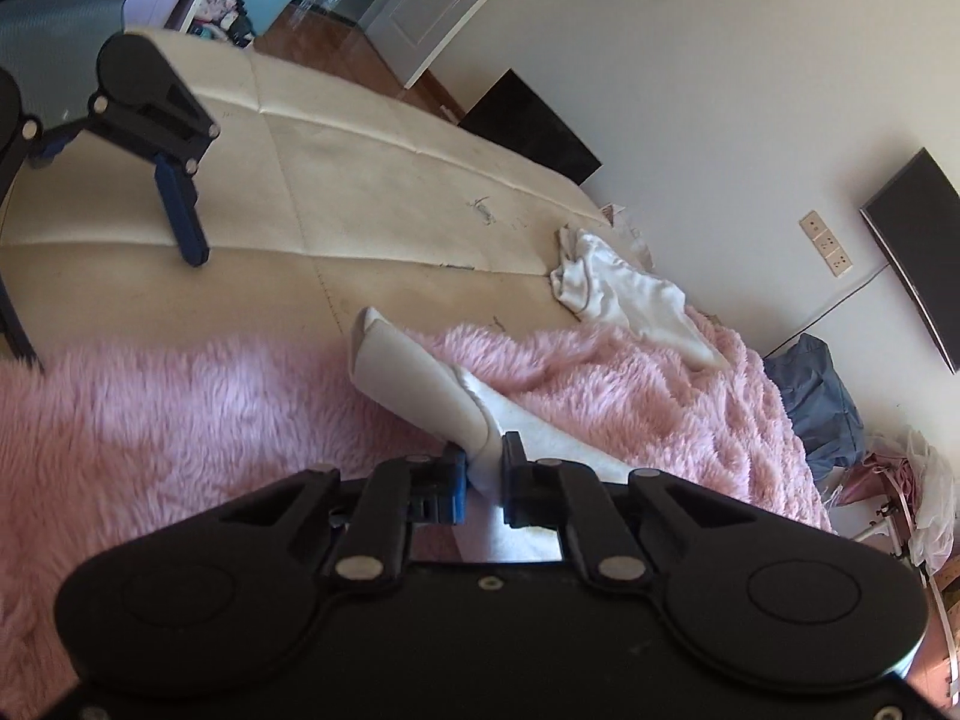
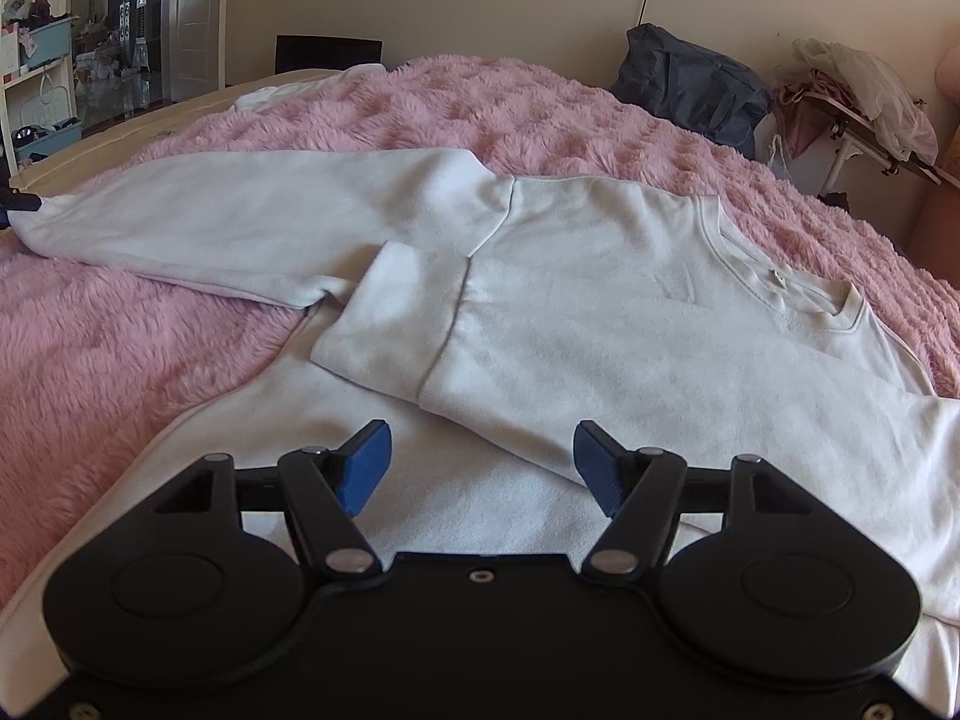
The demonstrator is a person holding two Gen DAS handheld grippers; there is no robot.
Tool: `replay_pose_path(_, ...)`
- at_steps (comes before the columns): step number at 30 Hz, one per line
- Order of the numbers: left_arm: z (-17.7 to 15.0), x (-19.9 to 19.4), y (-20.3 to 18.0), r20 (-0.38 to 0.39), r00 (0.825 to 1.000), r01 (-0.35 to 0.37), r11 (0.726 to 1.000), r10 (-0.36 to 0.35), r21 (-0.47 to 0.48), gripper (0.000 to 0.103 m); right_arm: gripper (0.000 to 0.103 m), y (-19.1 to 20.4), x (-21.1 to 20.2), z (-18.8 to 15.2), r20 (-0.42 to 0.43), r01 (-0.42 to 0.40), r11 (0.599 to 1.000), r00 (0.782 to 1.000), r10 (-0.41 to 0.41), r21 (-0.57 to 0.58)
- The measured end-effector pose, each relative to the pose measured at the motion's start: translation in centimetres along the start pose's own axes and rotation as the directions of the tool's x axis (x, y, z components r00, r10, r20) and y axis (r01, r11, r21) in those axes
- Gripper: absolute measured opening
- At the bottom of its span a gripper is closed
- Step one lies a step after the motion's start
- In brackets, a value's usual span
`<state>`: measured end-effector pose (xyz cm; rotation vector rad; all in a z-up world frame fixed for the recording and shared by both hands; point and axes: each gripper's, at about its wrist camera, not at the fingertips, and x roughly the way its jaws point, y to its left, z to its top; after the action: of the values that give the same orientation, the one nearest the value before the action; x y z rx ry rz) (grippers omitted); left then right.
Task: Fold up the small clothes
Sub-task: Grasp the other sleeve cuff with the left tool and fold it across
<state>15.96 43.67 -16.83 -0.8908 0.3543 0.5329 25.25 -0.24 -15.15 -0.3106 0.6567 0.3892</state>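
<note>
Broadly, a pink fluffy blanket (image 2: 540, 108) covers the bed, and a white sweatshirt (image 2: 600, 312) lies spread flat on it, one sleeve folded across the chest. Below, the right hand-held gripper (image 2: 480, 462) hovers wide over its hem, grasping nothing. Finally, the left hand-held gripper (image 1: 485, 468) pinches the other sleeve's cuff (image 1: 420, 390).

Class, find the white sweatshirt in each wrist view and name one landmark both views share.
Left wrist view: white sweatshirt, only its sleeve, centre, pinched in the left gripper.
Right wrist view: sweatshirt spread across the centre, sleeve stretching left.
Shared landmark: pink blanket.
</note>
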Motion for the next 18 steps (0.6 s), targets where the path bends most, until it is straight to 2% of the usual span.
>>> replay_pose_path(7,0.7,-2.4,-5.1,0.042,0.991,0.122,0.99,-0.126,0.074,0.007,0.068,-0.7,-0.9,-0.2,0.021,0.003,1.0,1.0,-0.004,0.026)
replay_pose_path(12,-0.1,-3.2,-10.9,0.008,0.971,0.235,0.962,-0.238,0.14,0.007,0.068,-2.6,-2.4,-0.8,0.034,0.019,0.997,0.999,-0.022,0.069)
replay_pose_path(15,-1.3,-3.6,-14.4,-0.037,0.944,0.33,0.931,-0.328,0.154,0.007,0.068,-3.9,-3.5,-1.2,0.04,0.035,0.996,0.998,-0.039,0.086)
replay_pose_path(18,-3.3,-4.2,-18.2,-0.093,0.903,0.43,0.889,-0.42,0.159,0.007,0.068,-5.7,-5.2,-1.6,0.056,0.059,0.99,0.996,-0.066,0.127)
